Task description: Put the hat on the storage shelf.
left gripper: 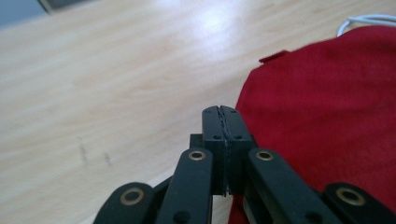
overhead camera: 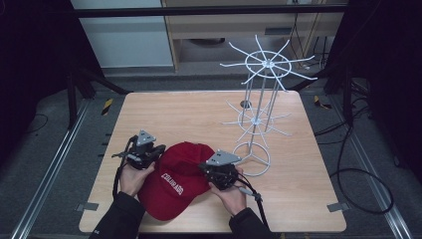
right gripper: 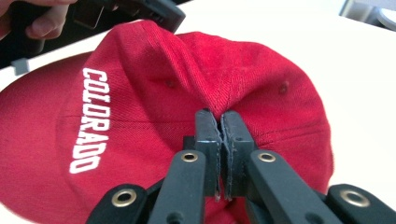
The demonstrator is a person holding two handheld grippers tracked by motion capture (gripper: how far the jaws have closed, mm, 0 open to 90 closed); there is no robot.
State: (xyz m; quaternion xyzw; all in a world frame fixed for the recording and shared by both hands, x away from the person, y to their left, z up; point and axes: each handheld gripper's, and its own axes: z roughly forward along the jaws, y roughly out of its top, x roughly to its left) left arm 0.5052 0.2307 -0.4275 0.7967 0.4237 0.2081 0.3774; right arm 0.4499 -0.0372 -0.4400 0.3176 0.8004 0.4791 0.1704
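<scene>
A light wooden surface [overhead camera: 189,114] holds a white wire hat rack [overhead camera: 259,119] and, near the front edge, a red Colorado baseball cap [overhead camera: 176,186]. The right tongs [right gripper: 220,122] are clenched on a fold of the cap's crown; the left tongs [left gripper: 225,119] are clenched empty just beside it. To lift well, grip the opposite side too, probably.

— what sort of place is this?
— a lab recording rig: a bare wooden surface [overhead camera: 164,107] boxed in by black curtains [overhead camera: 35,59], metal floor rails [overhead camera: 50,169], loose cables [overhead camera: 361,174] on grey carpet.
</scene>
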